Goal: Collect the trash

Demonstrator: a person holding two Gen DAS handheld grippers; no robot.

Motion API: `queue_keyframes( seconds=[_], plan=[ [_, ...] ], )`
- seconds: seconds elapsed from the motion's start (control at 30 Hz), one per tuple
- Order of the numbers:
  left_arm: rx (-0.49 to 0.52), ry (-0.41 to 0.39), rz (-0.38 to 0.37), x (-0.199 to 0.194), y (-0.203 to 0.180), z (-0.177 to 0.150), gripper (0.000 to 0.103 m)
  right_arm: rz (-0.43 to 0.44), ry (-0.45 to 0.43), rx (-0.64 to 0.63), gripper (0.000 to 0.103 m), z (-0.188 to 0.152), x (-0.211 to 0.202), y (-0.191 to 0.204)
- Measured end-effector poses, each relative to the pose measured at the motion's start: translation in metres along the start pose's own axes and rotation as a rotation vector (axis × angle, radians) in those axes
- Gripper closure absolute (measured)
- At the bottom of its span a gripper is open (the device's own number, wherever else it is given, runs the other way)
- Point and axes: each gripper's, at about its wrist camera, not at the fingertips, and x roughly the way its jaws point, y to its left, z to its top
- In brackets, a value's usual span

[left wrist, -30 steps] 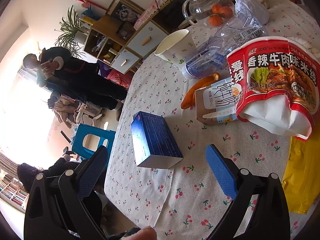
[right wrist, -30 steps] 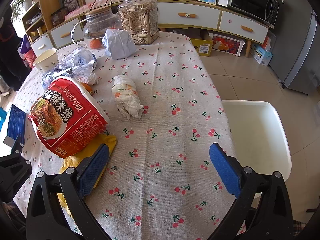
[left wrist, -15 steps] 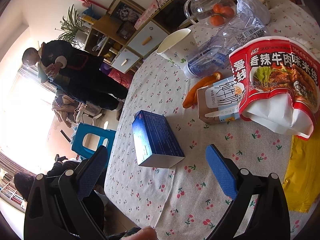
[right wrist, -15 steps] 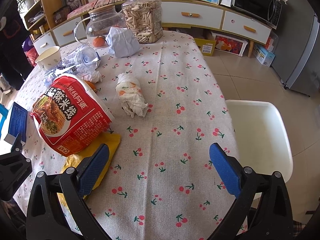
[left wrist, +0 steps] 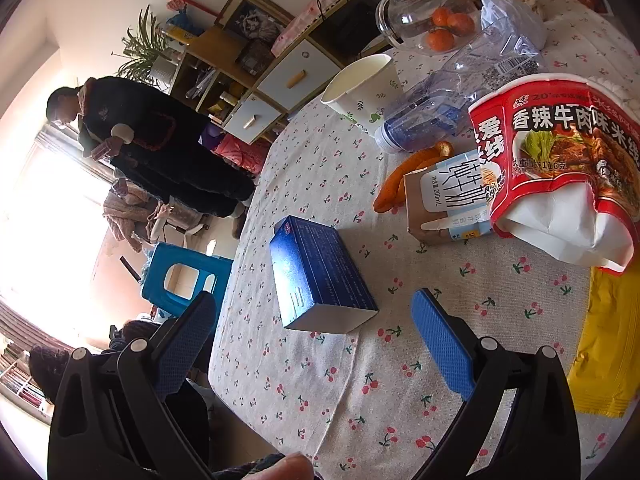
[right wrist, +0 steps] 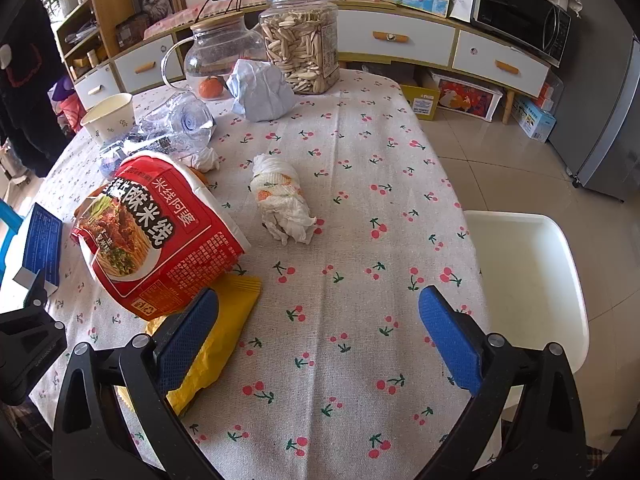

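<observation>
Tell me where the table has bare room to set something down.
Bare cloth between the crumpled tissue wad and the white chair side. Crowded around the red noodle cup, yellow packet and crushed bottle.

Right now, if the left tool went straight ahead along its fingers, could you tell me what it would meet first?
Most likely the blue box: it lies on the tablecloth straight ahead, between the open fingers of the left tool. Depth is hard to judge in the fisheye view, so it may pass just over it.
</observation>
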Motion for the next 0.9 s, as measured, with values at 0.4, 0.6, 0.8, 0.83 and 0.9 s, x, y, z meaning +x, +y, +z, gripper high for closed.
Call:
queue_keyframes(
  seconds=[0.4, 0.6, 0.8, 0.83, 0.9],
  plan=[
    [-0.01, 0.024, -0.043, 0.01, 0.003, -0.002, 0.008, 0.044, -0.053, -0.038, 0.007, 0.005, -0.007, 0.01],
    [-0.026, 0.075, -0.153, 0.02, 0.005, -0.005, 0.008, 0.062, -0.06, -0.053, 0.007, 0.004, -0.006, 0.013],
    [-0.041, 0.108, -0.235, 0.025, 0.005, -0.006, 0.008, 0.067, -0.066, -0.063, 0.007, 0.004, -0.007, 0.016],
    [-0.04, 0.106, -0.232, 0.025, 0.004, -0.006, 0.008, 0.066, -0.067, -0.065, 0.007, 0.004, -0.007, 0.016],
    [-0.039, 0.107, -0.22, 0.025, 0.004, -0.006, 0.008, 0.065, -0.066, -0.066, 0.007, 0.003, -0.007, 0.017]
  ],
)
